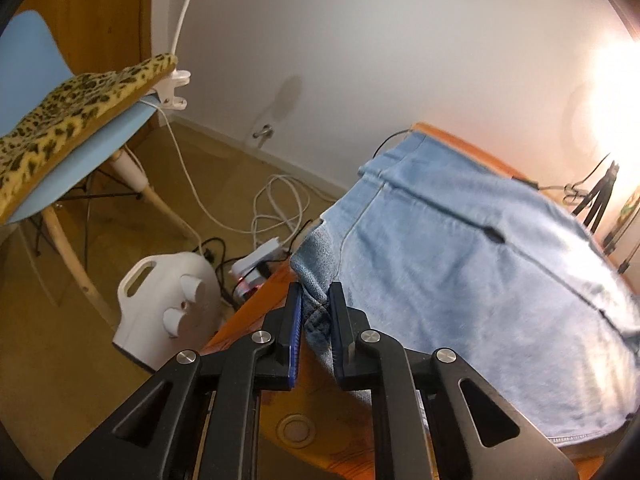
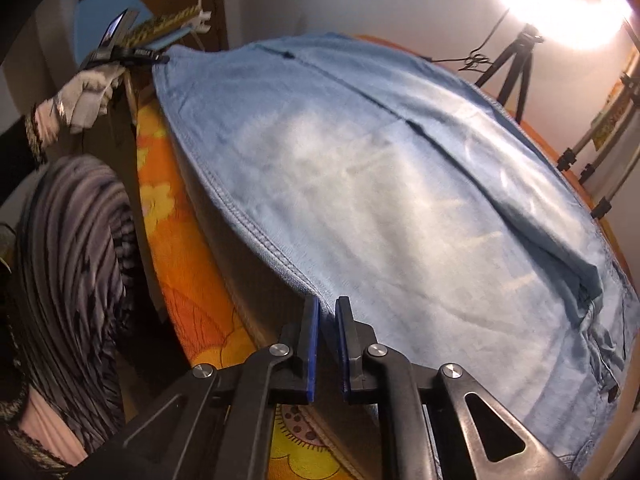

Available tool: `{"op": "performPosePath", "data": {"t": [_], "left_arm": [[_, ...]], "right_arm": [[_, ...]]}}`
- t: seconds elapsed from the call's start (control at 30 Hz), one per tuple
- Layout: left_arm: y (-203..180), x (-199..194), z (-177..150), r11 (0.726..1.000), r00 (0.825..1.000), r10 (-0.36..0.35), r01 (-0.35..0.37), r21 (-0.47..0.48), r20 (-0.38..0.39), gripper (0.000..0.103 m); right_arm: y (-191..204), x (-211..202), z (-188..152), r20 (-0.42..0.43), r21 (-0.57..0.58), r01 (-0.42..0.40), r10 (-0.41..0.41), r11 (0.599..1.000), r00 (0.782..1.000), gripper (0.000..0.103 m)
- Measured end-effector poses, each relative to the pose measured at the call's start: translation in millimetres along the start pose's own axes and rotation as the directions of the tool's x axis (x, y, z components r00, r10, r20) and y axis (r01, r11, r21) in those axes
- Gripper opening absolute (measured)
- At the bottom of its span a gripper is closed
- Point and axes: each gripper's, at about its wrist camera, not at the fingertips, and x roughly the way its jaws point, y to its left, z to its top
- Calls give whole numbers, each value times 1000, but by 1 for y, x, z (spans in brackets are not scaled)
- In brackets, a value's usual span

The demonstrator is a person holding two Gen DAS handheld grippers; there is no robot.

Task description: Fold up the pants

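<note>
Light blue denim pants (image 1: 460, 260) lie spread across the orange table (image 1: 248, 320). My left gripper (image 1: 316, 300) is shut on a hem corner of the pants at the table's edge, and darker denim shows between its blue pads. In the right wrist view the pants (image 2: 380, 180) fill the table, with a stitched edge running toward me. My right gripper (image 2: 328, 308) is shut on that near edge. The left gripper (image 2: 136, 54) shows there at the far corner, held by a gloved hand (image 2: 88, 92).
A blue chair (image 1: 28, 64) with a leopard cushion (image 1: 68, 116) stands left of the table. A white appliance (image 1: 168, 304), cables (image 1: 280, 208) and a power strip (image 1: 260, 260) lie on the floor. A tripod (image 2: 516, 68) and bright lamp (image 2: 560, 4) stand behind. A person's striped garment (image 2: 72, 272) is at left.
</note>
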Motion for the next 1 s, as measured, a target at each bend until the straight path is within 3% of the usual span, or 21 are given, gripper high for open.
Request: {"op": "performPosePath", "data": {"t": [0.13,0.23,0.3,0.37,0.4,0.7,0.8,0.87,1.0], "left_arm": [[-4,-6,6,1000,1000,-14,14,0,25,11],[-7,-3,7,1000,1000,-12,11,11,16,11],[-6,-2,9,1000,1000,-17,17,1,16,11],[-3,-2,12,999,999,-33,33,-23,18,10],[-3,-3,15,999,999,-40,41,-33,20,10],[-28,-9,44,998,997,-59,59,16,51,10],[-32,-12,50,998,996,-67,66,20,66,10],[-34,-14,51,997,995,-69,68,23,71,10],[-32,-15,45,998,996,-62,60,24,71,10]], "right_arm": [[-10,-9,7,39,20,49,-50,999,998,0],[-15,-12,8,44,38,-14,12,999,999,1],[-15,-12,3,33,37,-50,49,998,998,10],[-9,-10,-2,22,10,-55,55,998,998,36],[-5,-8,-4,16,-2,-62,62,998,998,37],[16,25,-10,-66,-111,-51,44,993,997,35],[20,25,-9,-51,-139,-36,29,990,998,33],[20,25,-8,-51,-144,-36,29,989,998,17],[26,16,-9,-9,-145,18,-20,989,1000,6]]}}
